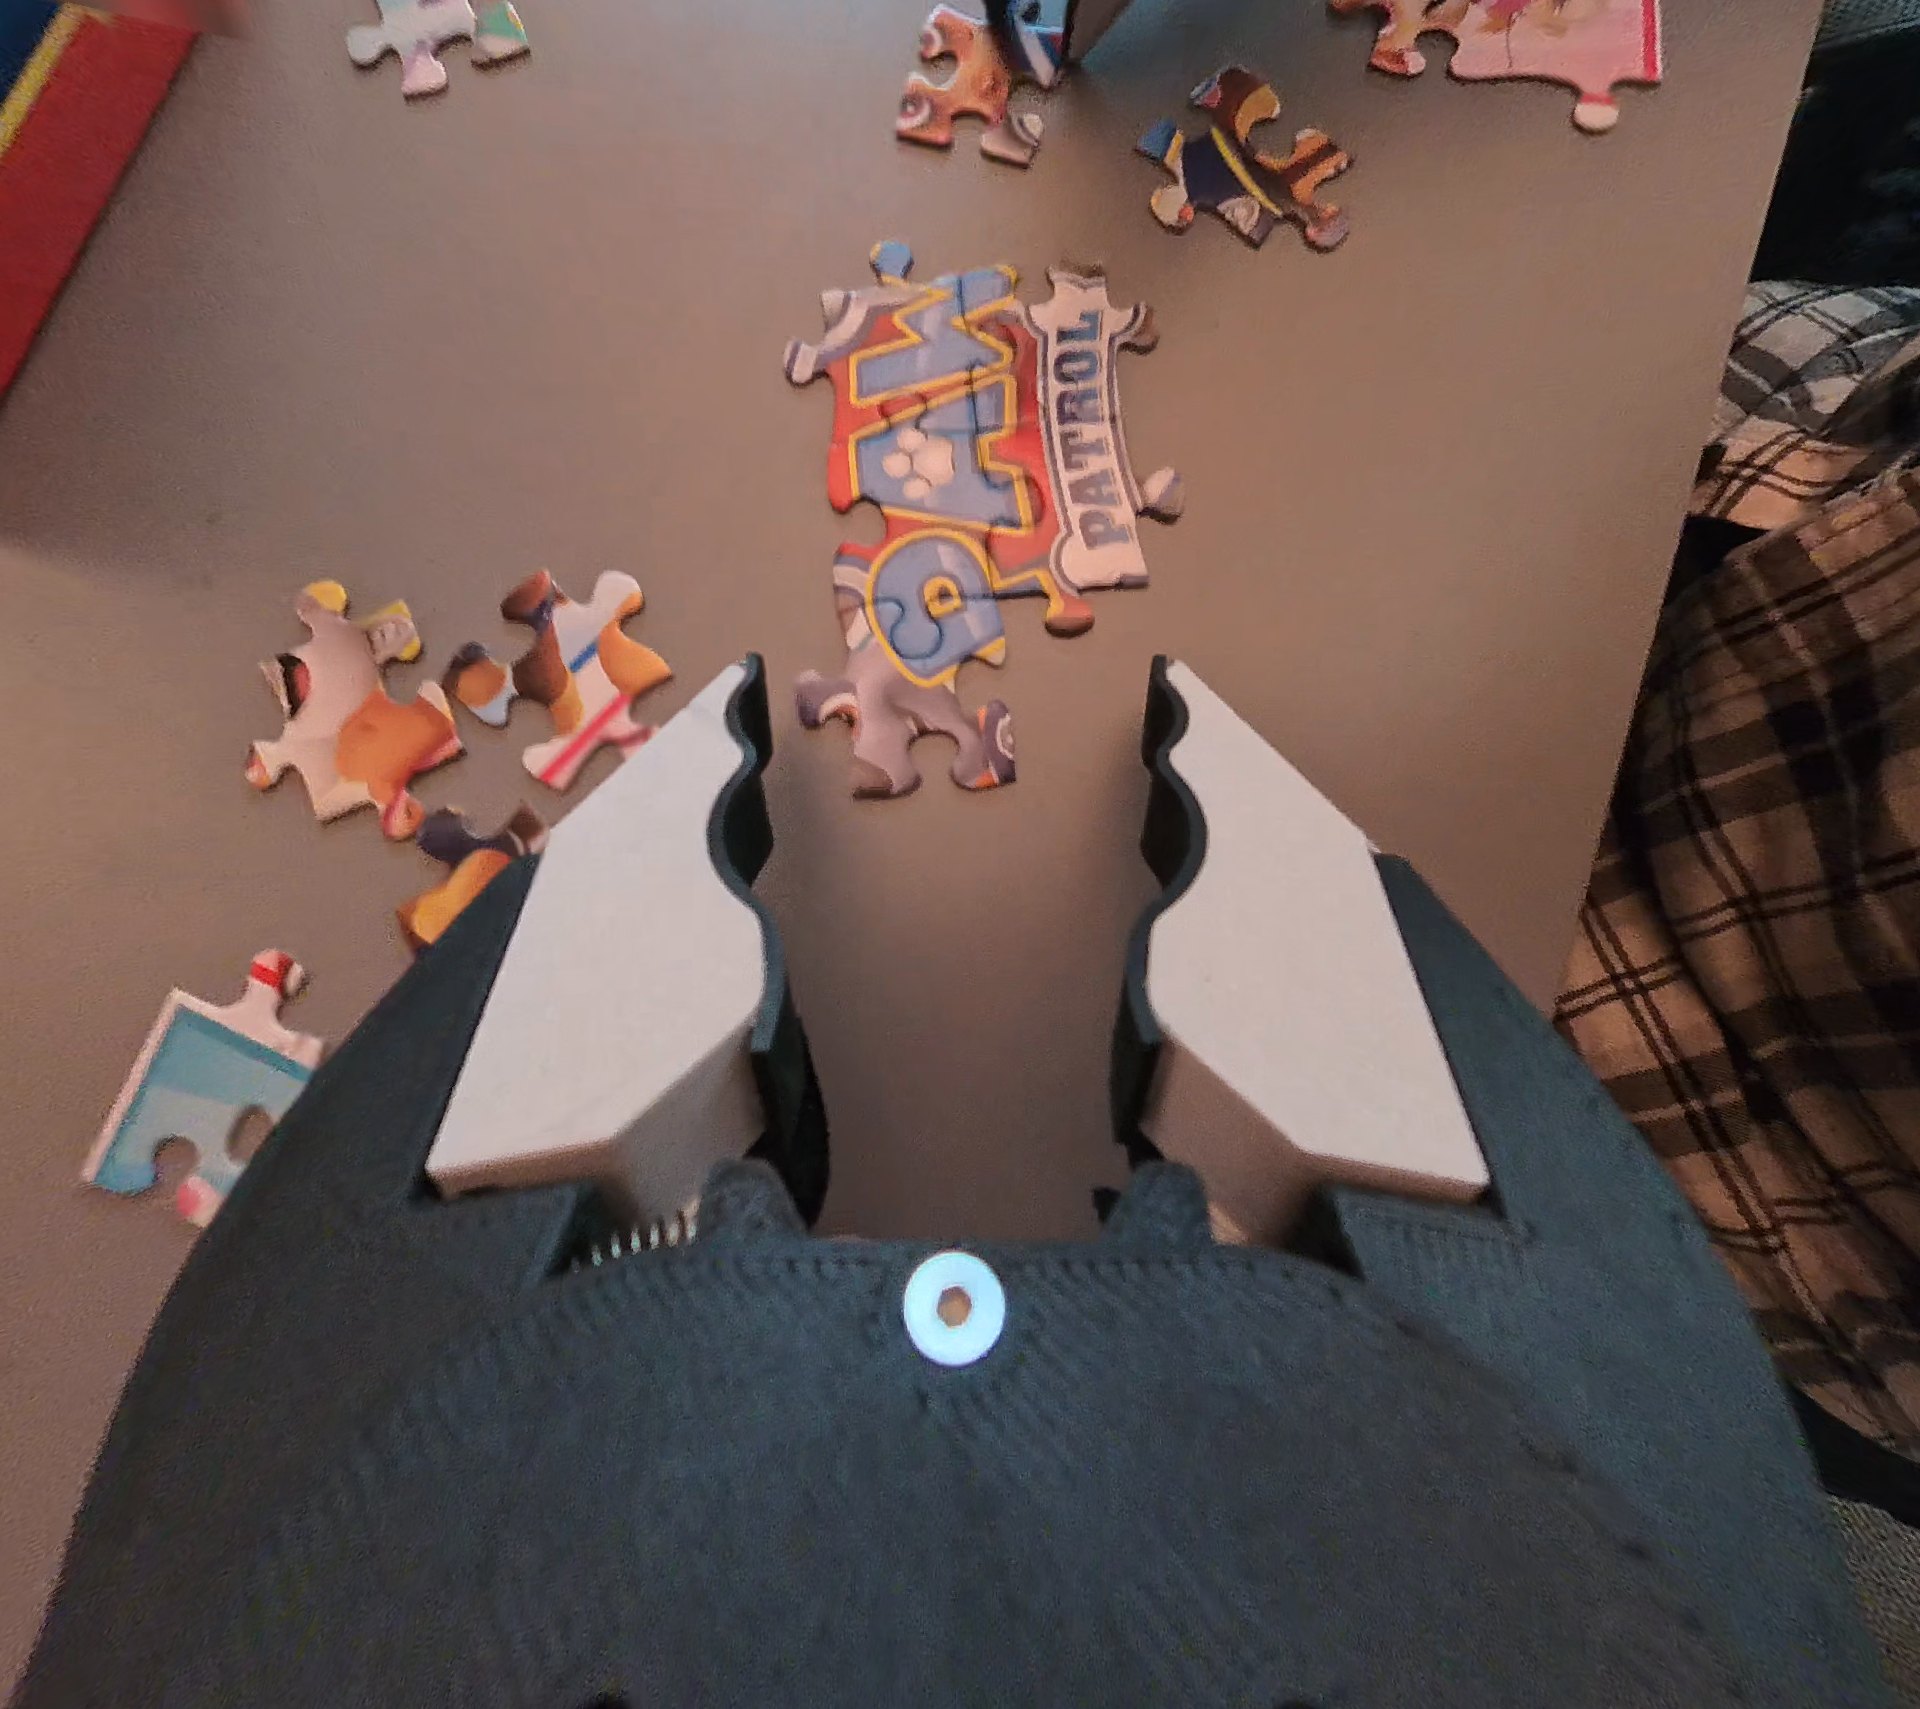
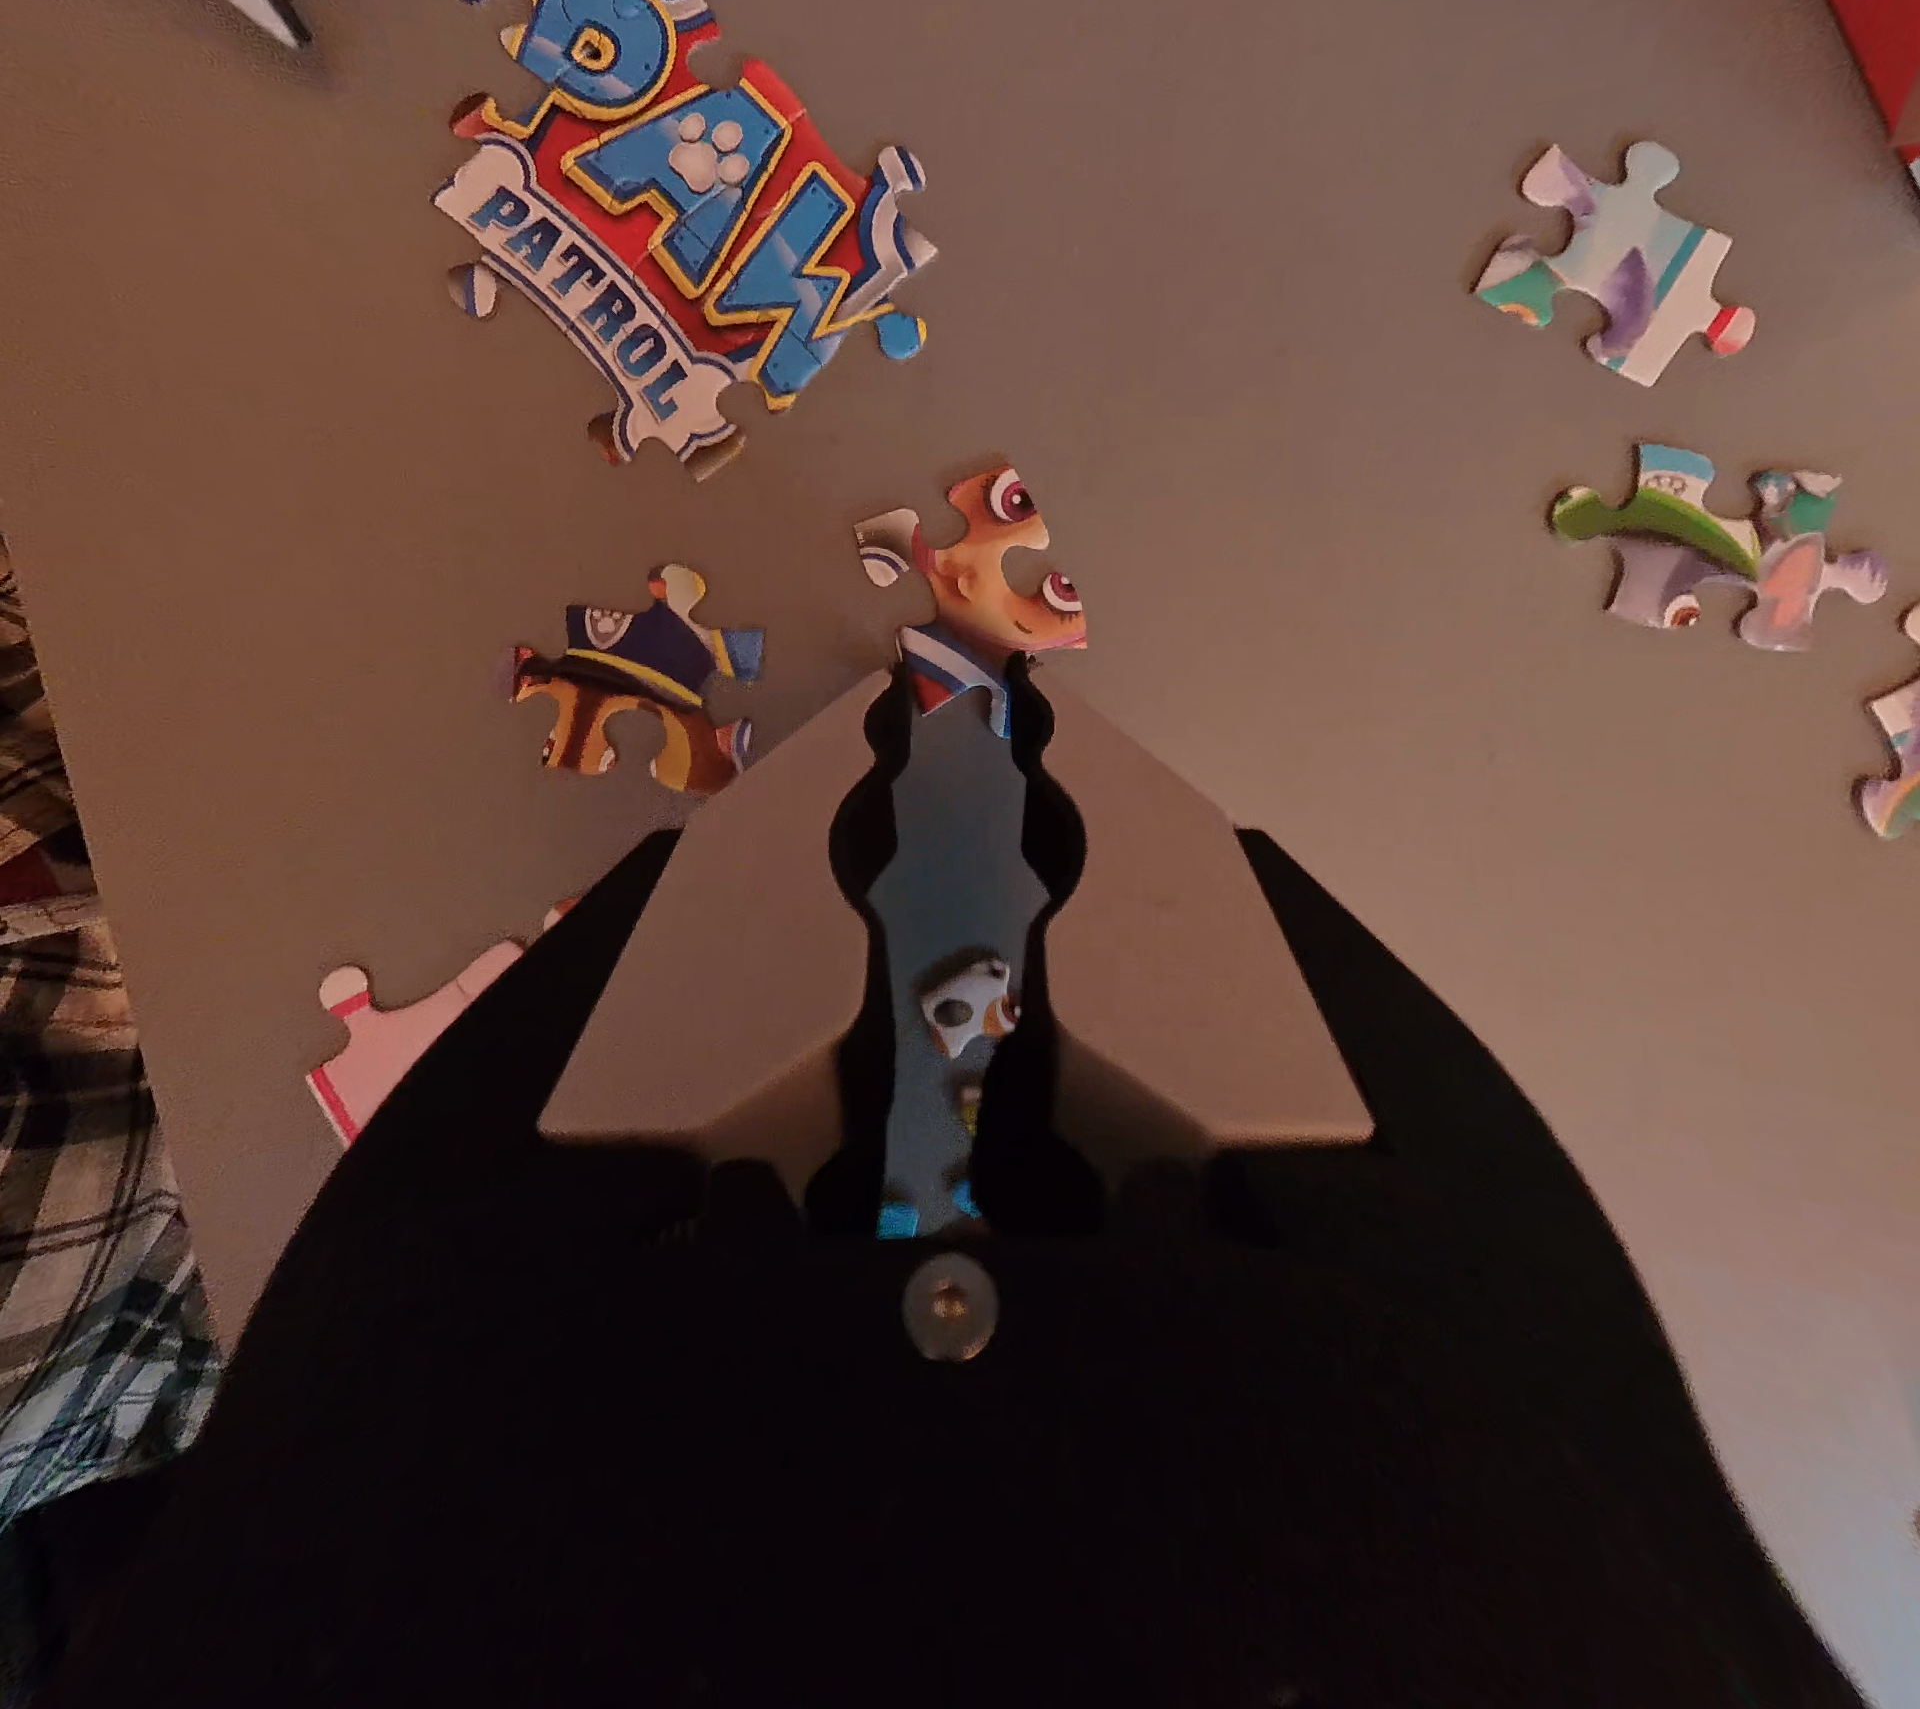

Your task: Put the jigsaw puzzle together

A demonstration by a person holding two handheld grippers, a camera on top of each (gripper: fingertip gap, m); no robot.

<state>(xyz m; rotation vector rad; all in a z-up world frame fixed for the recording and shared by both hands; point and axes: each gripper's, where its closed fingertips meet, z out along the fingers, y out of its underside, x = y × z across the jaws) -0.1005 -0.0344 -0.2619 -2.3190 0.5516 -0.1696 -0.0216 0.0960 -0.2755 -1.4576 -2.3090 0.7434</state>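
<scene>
Lettered logo on joined puzzle pieces [image 1: 977, 454]; wording withheld, nothing else legible.

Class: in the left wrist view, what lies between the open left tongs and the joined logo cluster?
Only bare table lies between the left tongs and the logo cluster.

Matt surface [image 1: 623, 371], glossy printed card.
Joined puzzle cluster [image 1: 971, 454] looks like printed cardboard with slight sheen; the left gripper [image 1: 956, 703] near it shows ridged black plastic, smooth grey pads; plaid cloth [image 1: 1766, 984] beyond.

Pink piece [image 2: 416, 1051] half hidden behind right gripper [image 2: 961, 683]; red box [image 1: 62, 173] cropped.
</scene>
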